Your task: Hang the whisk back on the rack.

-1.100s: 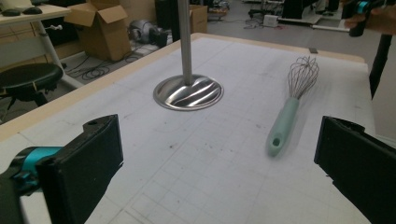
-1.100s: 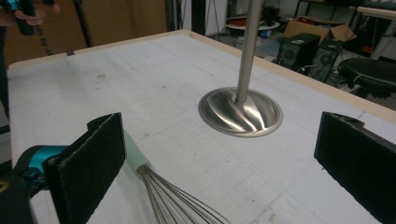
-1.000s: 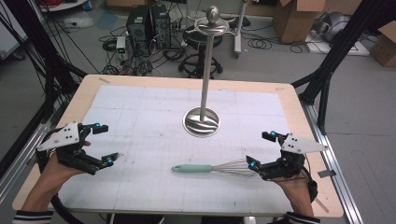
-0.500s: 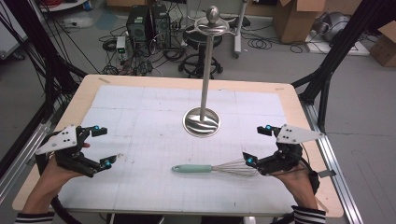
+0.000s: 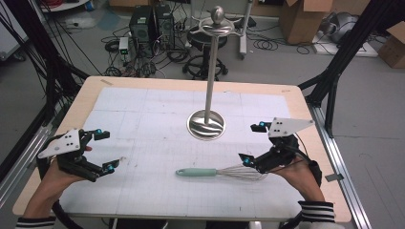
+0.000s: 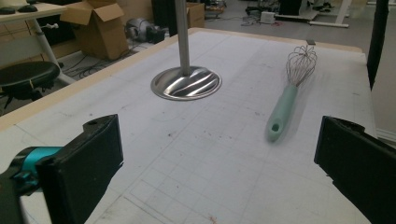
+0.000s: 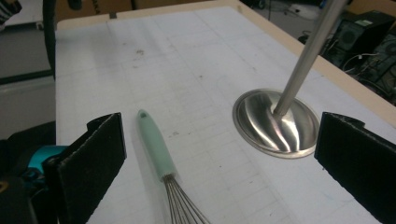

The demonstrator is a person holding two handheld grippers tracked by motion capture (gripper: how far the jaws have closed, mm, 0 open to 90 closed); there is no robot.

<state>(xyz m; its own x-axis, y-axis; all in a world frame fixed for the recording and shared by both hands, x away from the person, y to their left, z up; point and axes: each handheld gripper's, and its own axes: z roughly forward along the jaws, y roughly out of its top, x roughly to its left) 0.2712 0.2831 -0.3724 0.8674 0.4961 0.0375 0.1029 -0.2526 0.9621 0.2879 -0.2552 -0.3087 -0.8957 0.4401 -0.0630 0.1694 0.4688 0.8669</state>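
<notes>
Approach step, judging by the layout: right gripper [image 5: 254, 143] hovering with jaws spread wide above the wire end of the whisk [image 5: 220, 171], nothing pinched. Whisk lying flat on the table [image 5: 143, 114], wire loops just beneath and ahead of the right jaws, mint handle [image 7: 154, 144] pointing away toward the far hand. Utensil stand [image 5: 207, 125] upright beyond the whisk, well apart from it. Left gripper [image 5: 106, 150] likewise spread and empty, far off to the handle side. Next move likely calls for lowering the right jaws astride the wires or handle neck, then closing squarely, wary of the loops slipping.
</notes>
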